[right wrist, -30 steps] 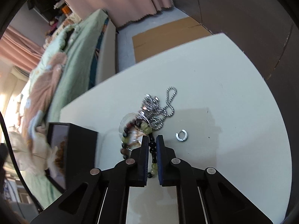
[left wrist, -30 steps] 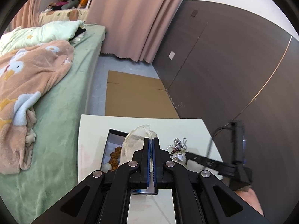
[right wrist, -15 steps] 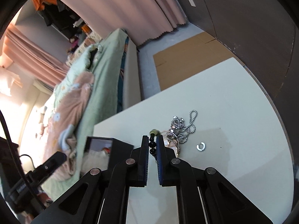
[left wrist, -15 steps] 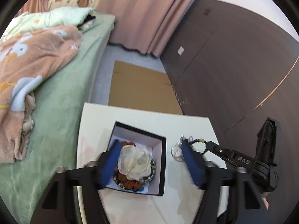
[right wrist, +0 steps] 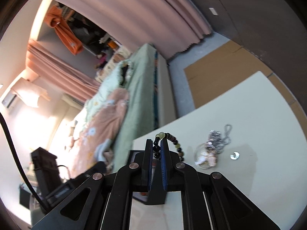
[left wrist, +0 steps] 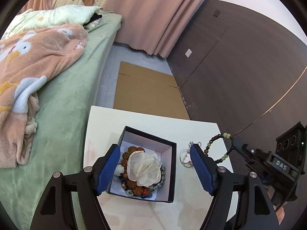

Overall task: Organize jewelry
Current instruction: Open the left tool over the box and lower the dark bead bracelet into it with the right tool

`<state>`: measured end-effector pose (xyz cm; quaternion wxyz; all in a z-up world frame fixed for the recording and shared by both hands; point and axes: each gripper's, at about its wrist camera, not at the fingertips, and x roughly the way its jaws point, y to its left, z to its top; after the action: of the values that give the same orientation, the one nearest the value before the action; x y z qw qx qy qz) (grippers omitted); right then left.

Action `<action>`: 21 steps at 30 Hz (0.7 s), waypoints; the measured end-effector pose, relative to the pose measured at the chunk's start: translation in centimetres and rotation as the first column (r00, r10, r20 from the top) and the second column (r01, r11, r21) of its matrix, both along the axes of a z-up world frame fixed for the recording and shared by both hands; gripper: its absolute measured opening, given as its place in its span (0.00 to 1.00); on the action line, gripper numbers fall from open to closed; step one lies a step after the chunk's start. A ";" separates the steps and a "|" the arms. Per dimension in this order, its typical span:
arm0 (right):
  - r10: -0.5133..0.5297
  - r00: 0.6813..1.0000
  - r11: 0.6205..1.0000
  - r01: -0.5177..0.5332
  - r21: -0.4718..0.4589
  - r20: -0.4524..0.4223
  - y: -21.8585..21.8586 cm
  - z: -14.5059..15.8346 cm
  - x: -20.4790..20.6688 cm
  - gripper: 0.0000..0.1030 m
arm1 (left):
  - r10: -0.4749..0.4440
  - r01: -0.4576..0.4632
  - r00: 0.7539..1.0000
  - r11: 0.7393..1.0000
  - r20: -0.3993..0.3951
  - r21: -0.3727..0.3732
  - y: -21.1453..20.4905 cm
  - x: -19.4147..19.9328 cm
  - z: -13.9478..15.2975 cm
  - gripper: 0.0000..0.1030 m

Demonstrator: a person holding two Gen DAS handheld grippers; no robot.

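— Item one: the beaded bracelet (right wrist: 173,140), dark and pale green beads on a cord. Where is it?

— In the air to the right of the open box, pinched by the right gripper (right wrist: 157,147), whose jaws are pressed together on a few dark beads. The rest hangs as a loop.

— Handling?

— Light, I'd judge, and limp; it swings. The beads are round and hard, so likely slippery between flat pads. Best taken across the strand, as it is now, not on a single bead.

— Item two?

— The black box (left wrist: 173,164), white inside, on the table (left wrist: 149,119). It already holds brown beads, a metal chain and a filmy white pouch (left wrist: 144,169). The pouch looks soft and crushable.

— The left gripper (left wrist: 155,169)?

— Its jaws are opening, wide apart above the box, nothing between the pads.

— Loose stock?

— On the table beside the box: a ball chain (right wrist: 220,135), a clear ring with pale charms (right wrist: 206,157), a small open silver ring (right wrist: 235,155). All light; the chain will slump, the little ring is hard to pinch flat.
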<state>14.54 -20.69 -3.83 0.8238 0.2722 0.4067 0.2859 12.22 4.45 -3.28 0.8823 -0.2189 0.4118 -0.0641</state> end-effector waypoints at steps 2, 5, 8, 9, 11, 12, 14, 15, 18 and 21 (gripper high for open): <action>0.024 1.000 0.999 -0.025 0.029 0.016 0.8 0.3 -0.1 0.09 | 0.007 -0.007 1.000 1.000 0.001 -0.007 0.3 0.0 0.0 0.75; 0.063 0.998 0.996 -0.064 0.063 0.022 2.3 0.4 -0.3 0.09 | 0.018 -0.018 1.000 1.000 0.002 -0.016 0.8 -0.1 0.2 0.75; 0.105 0.994 0.990 -0.106 0.093 0.015 4.1 0.0 -0.6 0.09 | 0.033 -0.033 0.999 0.999 0.006 -0.024 1.6 -0.2 0.3 0.76; 0.118 0.993 0.988 -0.119 0.103 0.014 4.8 -0.2 -0.6 0.09 | 0.039 -0.039 0.999 0.999 0.008 -0.025 1.9 -0.3 0.4 0.76; 0.158 0.987 0.979 -0.159 0.125 0.015 6.4 -0.4 -0.8 0.09 | 0.049 -0.049 0.999 0.998 0.013 -0.029 2.3 -0.5 0.5 0.76; 0.173 0.985 0.978 -0.173 0.121 0.007 7.1 -0.5 -0.9 0.10 | 0.052 -0.051 0.999 0.998 0.016 -0.033 2.5 -0.6 0.5 0.76; 0.199 0.980 0.977 -0.196 0.080 -0.028 8.5 -1.1 -0.8 0.11 | 0.057 -0.056 0.998 0.997 0.026 -0.043 2.9 -0.8 0.7 0.76; 0.209 0.977 0.976 -0.206 0.065 -0.040 8.9 -1.4 -0.8 0.21 | 0.060 -0.059 0.998 0.997 0.030 -0.044 3.0 -0.9 0.7 0.76; 0.159 0.986 0.987 -0.160 -0.006 -0.048 8.4 -1.7 -0.9 0.60 | 0.059 -0.058 0.998 0.998 0.036 -0.040 3.0 -0.9 0.9 0.76; 0.132 0.990 0.991 -0.133 -0.005 -0.050 6.9 -1.8 -0.7 0.63 | 0.055 -0.053 0.998 0.998 0.037 -0.037 2.7 -0.9 0.9 0.76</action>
<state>13.86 -13.75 -5.59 0.7938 0.2481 0.4455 0.3315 11.30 7.17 -2.37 0.8872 -0.2447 0.3876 -0.0519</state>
